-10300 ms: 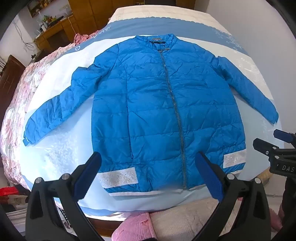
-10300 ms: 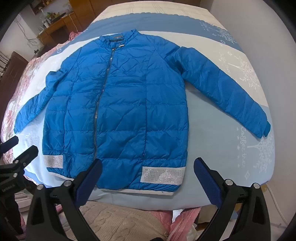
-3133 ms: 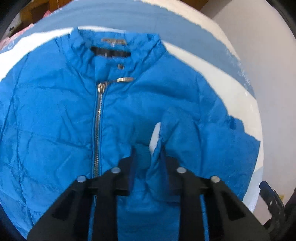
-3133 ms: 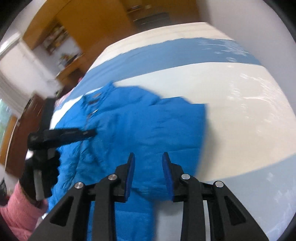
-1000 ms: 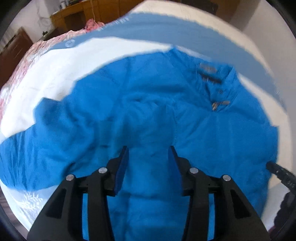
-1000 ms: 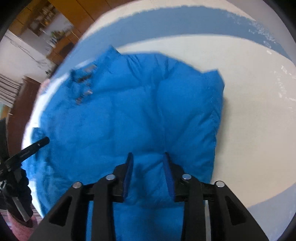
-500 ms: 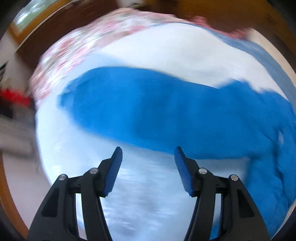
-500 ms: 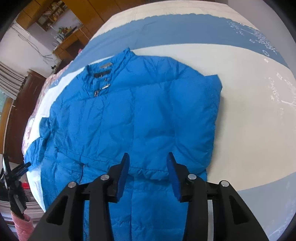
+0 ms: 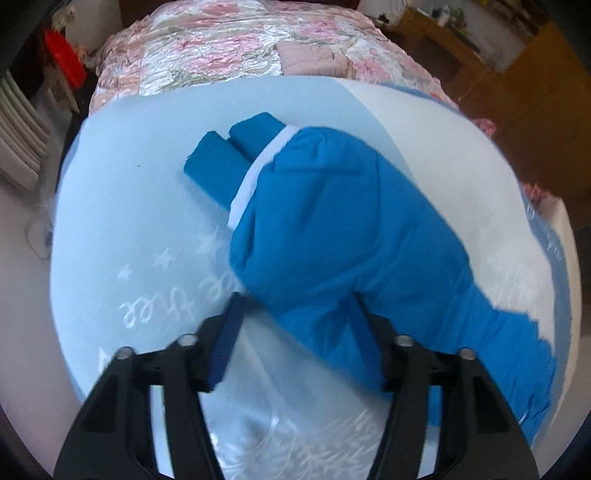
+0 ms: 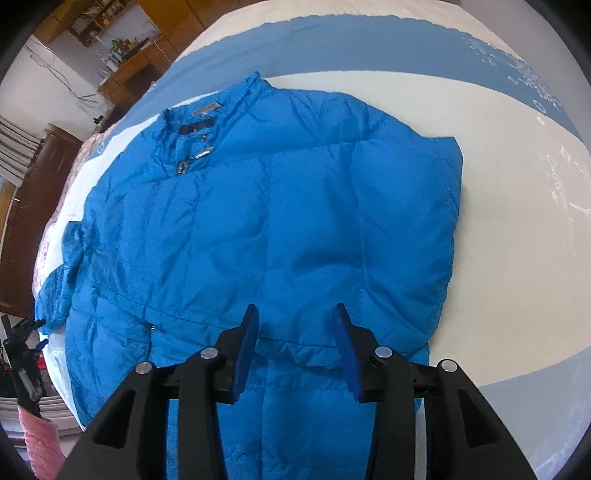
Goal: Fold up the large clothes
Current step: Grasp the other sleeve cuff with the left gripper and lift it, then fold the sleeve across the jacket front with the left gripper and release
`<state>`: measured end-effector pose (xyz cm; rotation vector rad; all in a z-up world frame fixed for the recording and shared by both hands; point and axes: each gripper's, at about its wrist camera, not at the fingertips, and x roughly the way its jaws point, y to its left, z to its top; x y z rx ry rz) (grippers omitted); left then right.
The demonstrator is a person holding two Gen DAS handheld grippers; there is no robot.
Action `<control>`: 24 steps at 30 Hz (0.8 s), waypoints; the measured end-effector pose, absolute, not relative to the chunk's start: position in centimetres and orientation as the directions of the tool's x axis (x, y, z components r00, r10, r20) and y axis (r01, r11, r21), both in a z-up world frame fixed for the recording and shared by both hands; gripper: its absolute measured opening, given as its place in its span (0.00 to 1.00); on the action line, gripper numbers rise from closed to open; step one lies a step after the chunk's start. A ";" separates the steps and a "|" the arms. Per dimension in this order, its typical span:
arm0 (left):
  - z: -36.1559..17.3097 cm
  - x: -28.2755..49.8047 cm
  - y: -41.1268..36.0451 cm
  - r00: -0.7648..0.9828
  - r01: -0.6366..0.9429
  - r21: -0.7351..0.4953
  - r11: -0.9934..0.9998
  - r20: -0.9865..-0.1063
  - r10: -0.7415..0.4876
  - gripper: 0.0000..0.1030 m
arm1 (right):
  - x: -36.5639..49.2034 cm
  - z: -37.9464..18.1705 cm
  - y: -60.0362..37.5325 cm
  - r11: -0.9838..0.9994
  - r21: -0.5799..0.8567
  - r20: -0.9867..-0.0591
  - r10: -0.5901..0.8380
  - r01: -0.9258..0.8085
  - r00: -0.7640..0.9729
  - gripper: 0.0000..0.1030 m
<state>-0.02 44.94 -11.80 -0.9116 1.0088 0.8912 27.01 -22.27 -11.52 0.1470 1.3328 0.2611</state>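
A blue puffer jacket (image 10: pixel 288 221) lies front up on the bed, collar at the far left, its right sleeve folded across the chest. My right gripper (image 10: pixel 293 325) is open just above the folded sleeve's lower edge, holding nothing. The jacket's left sleeve (image 9: pixel 343 236) stretches over the light blue sheet, its cuff (image 9: pixel 229 162) at the far end. My left gripper (image 9: pixel 295 314) is open around the sleeve's near part, jaws on either side, not closed on it. The left gripper also shows at the far left of the right wrist view (image 10: pixel 22 339).
The bed carries a blue and white sheet (image 9: pixel 140 229) and a pink floral quilt (image 9: pixel 229 51) beyond it. Wooden furniture (image 10: pixel 133 70) stands past the bed's head. A wall (image 10: pixel 554 22) runs along the bed's right side.
My left gripper has swung from the jacket's body out to the left sleeve and now straddles it. My right gripper has opened and drawn back slightly from the folded right sleeve.
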 end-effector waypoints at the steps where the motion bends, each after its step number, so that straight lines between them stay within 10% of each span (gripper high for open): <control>1: -11.8 0.2 45.3 0.289 -0.914 -0.217 0.343 -0.941 0.174 0.37 | 27.1 -11.7 -22.3 0.962 0.254 -0.940 0.270 -0.101 0.210 0.41; 9: -12.2 0.3 44.6 0.386 -0.894 -0.314 0.321 -0.902 0.194 0.03 | 27.5 -13.6 -22.3 0.967 0.241 -0.948 0.253 -0.084 0.192 0.41; 24: 1.6 10.5 26.8 0.705 -0.509 -0.332 0.794 -0.690 0.164 0.01 | 23.5 -7.7 -23.1 0.954 0.268 -0.911 0.296 -0.131 0.287 0.41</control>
